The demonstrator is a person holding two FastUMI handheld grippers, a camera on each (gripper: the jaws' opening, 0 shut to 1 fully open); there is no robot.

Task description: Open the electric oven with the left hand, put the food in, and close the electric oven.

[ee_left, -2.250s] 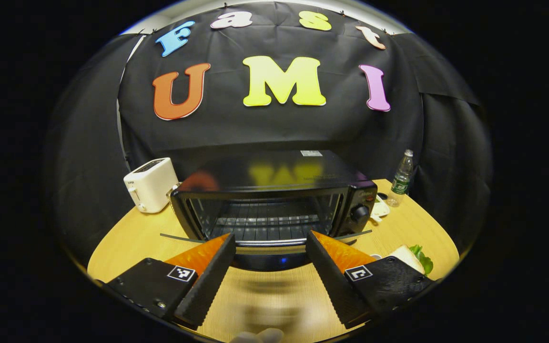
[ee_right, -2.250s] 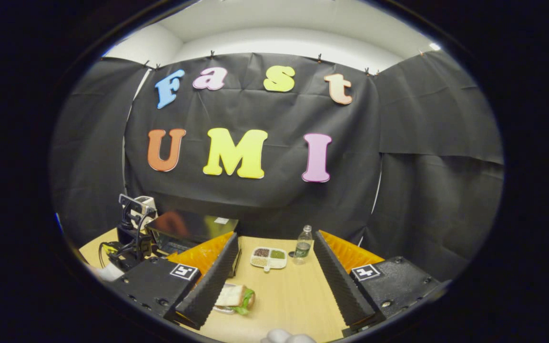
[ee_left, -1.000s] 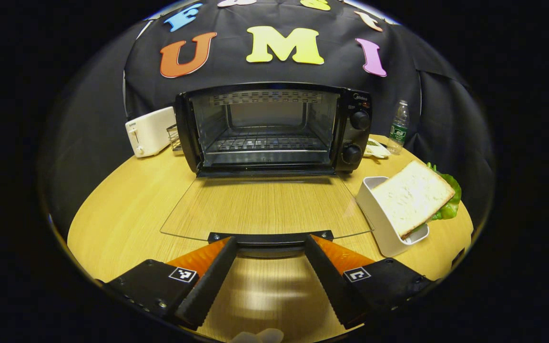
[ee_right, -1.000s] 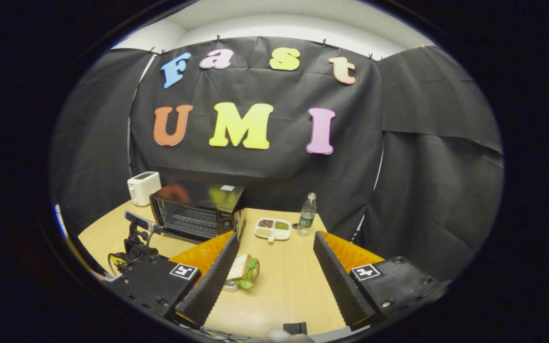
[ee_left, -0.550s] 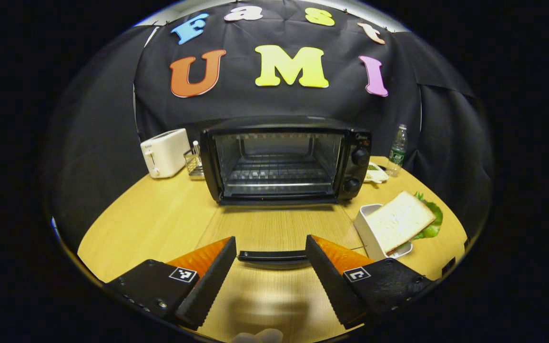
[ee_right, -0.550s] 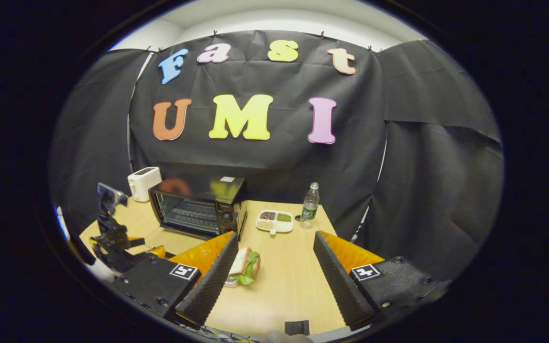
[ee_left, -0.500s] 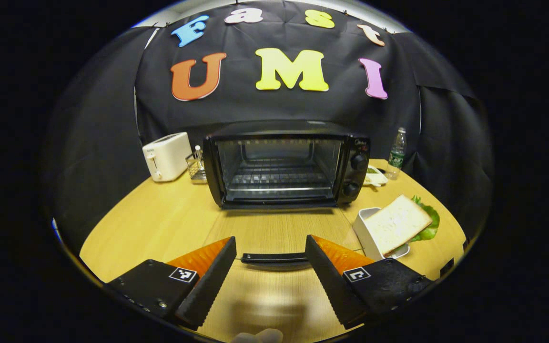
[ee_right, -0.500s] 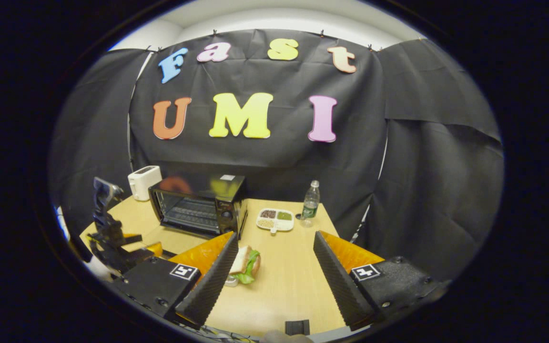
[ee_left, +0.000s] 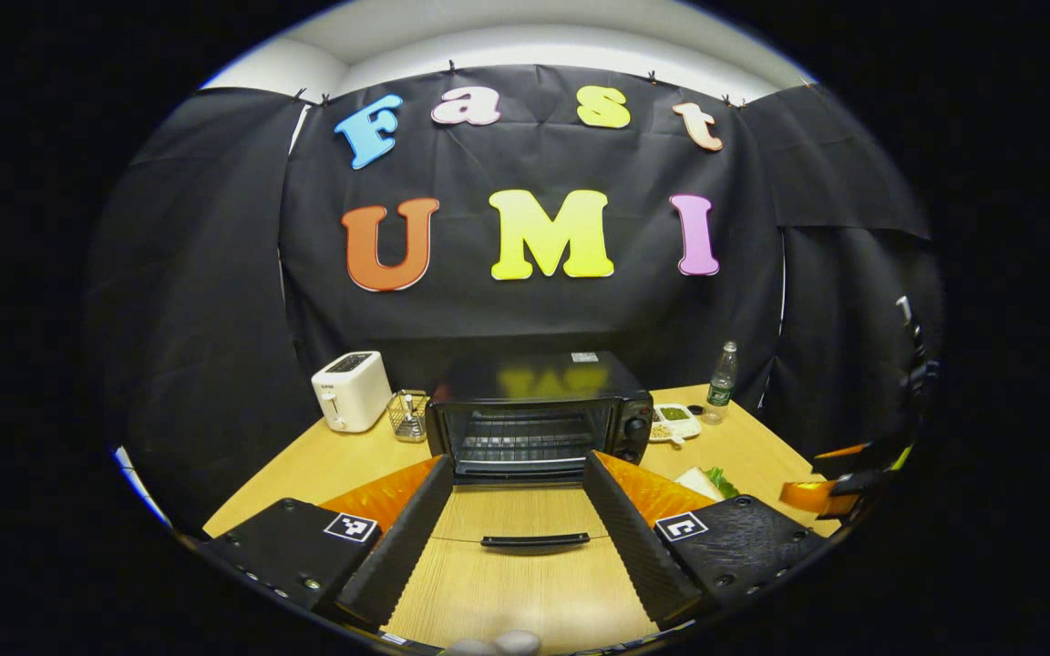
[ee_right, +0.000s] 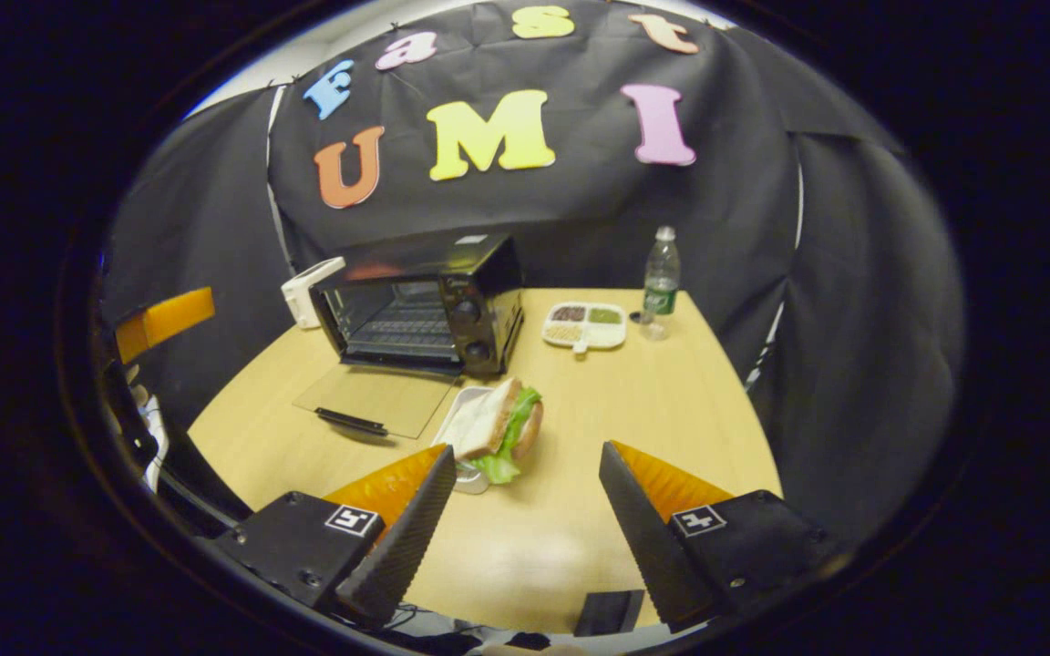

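The black electric oven stands at the back of the wooden table with its glass door folded flat and the handle toward me. My left gripper is open, held back above the door and apart from the handle. A sandwich with lettuce leans in a white dish just right of the door. My right gripper is open, a short way in front of the sandwich, with nothing between its fingers. In this view the oven sits at the upper left.
A white toaster and a wire basket stand left of the oven. A snack tray and a water bottle are at the back right. A small black item lies at the table's near edge.
My left gripper has drawn back and up from the oven, leaving the door lying open. My right gripper has tilted down and come closer to the sandwich.
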